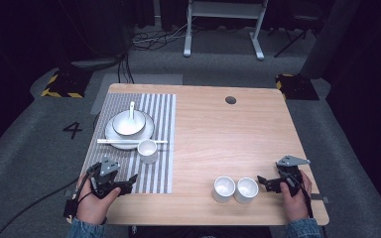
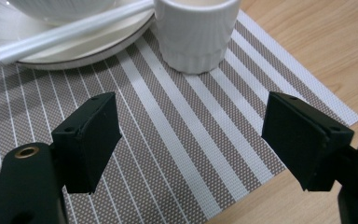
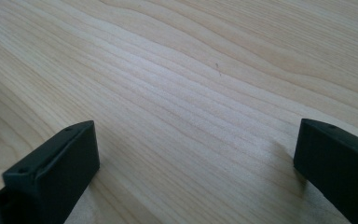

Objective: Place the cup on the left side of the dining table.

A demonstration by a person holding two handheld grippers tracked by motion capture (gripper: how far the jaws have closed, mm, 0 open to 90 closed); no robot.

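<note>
Pale wood grain runs across the surface [image 1: 218,144], with grey carpet and a dark room beyond it. On its left part lies a striped mat [image 1: 151,168]. Over the mat's near edge the left hand-held gripper [image 2: 189,135] hovers, jaws spread wide and empty. Just ahead of it stands a ribbed white cup [image 2: 196,32], and beyond that a plate [image 1: 110,133] carries a bowl [image 1: 128,124] with what looks like a spoon [image 1: 132,110] in it; white chopsticks [image 2: 70,35] lie across the plate's near rim. The right hand-held gripper [image 1: 265,182] sits low at the near right, jaws also wide apart with only bare wood between them. Two more white cups [image 1: 235,189] stand touching each other just to its left.
</note>
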